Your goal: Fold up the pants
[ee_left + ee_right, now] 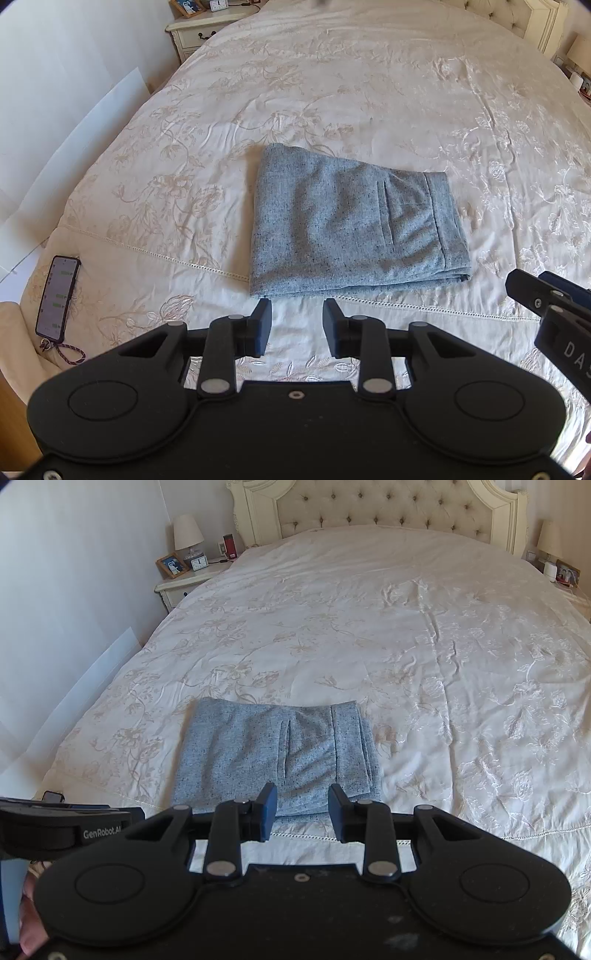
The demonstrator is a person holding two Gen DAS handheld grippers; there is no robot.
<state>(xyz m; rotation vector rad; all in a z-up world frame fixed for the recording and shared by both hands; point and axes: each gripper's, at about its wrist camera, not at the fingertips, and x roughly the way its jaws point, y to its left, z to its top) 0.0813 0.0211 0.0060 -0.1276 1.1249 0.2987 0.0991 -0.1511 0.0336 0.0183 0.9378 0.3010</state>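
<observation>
The grey pants [351, 225] lie on the bed [369, 92] as a compact folded stack, seemingly finished, while the left hand-held gripper [297, 325] and right hand-held gripper [303, 812] hover part-open, holding nothing.

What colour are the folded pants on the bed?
The pants are light grey-blue with tiny dark speckles, clearest in the left wrist view.

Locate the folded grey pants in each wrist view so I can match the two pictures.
Left wrist: the folded grey pants lie mid-frame on the bedspread, just beyond the open left gripper.
Right wrist: the pants sit lower left of centre, partly behind the open right gripper.
Shared landmark: the nightstand at the bed's far left corner.
</observation>
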